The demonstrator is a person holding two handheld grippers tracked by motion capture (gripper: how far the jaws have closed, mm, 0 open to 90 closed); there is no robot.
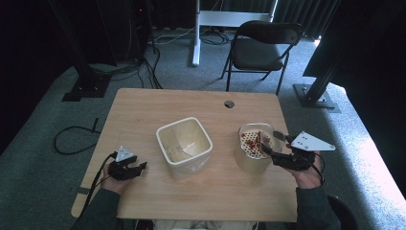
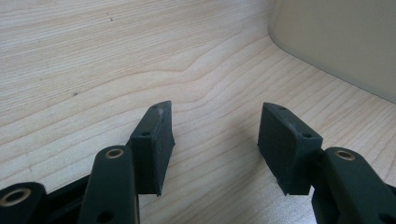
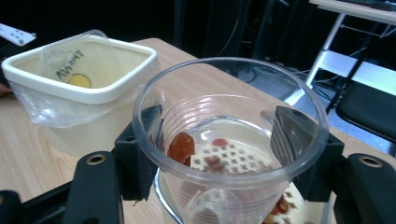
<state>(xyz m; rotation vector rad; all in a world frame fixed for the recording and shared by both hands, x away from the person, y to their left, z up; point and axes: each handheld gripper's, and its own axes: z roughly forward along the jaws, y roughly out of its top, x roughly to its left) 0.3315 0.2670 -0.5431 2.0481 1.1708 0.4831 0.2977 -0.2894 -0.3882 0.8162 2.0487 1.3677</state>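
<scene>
The surface point(image 1: 143, 105) carries a white bin point(image 1: 184, 143) at its middle. Right of the bin, the right gripper point(image 3: 217, 135) pinches a clear cup point(image 3: 229, 140) over a strainer bowl point(image 1: 253, 148), red bits not yet emptied. Left of the bin, the left gripper point(image 2: 215, 140) rests spread, empty.

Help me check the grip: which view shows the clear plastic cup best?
The right gripper view: the clear plastic cup sits close up between the right gripper's pads, red bits inside it. The high view shows it small and hard to separate from the round container beneath. The left gripper view shows bare table and a tub wall.
</scene>
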